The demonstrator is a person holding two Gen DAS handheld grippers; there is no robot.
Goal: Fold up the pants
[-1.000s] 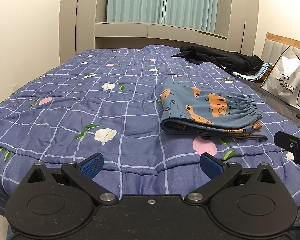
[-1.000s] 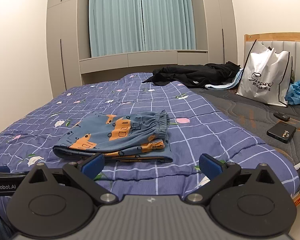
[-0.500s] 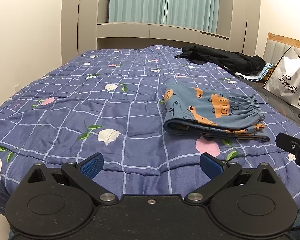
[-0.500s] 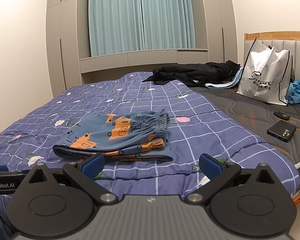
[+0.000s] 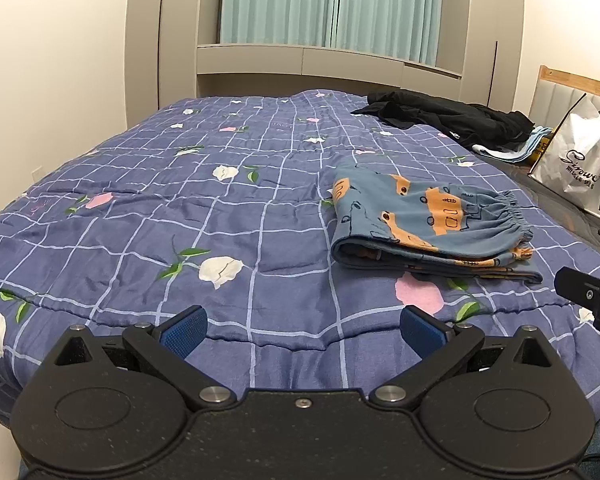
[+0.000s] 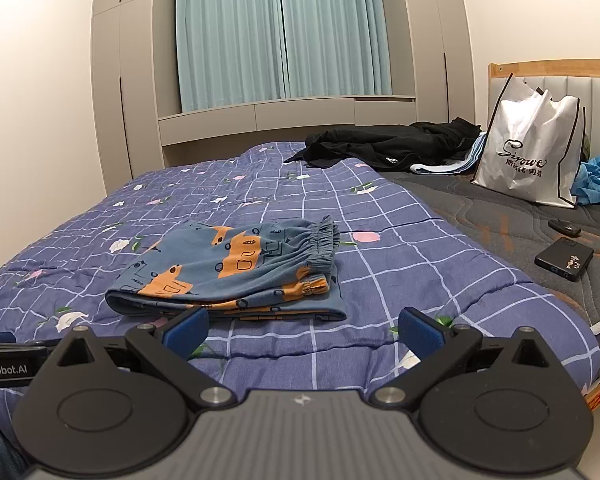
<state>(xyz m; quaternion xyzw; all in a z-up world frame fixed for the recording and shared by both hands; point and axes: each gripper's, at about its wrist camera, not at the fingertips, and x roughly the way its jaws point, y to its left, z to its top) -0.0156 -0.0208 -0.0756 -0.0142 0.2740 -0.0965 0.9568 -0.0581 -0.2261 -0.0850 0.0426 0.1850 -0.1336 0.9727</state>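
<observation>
Claw state: left claw spread wide, empty, low over near edge of bed; right claw likewise wide, empty, just short of pants. Bed under quilted check cover, soft, gives under press. Pants lie folded in flat stack on bed, clear of both claws, elastic waistband toward headboard side. Judged light, limp, non-slippery knit; layers likely slide apart if lifted singly. Best hold: pinch all layers at waistband corner and folded edge.
</observation>
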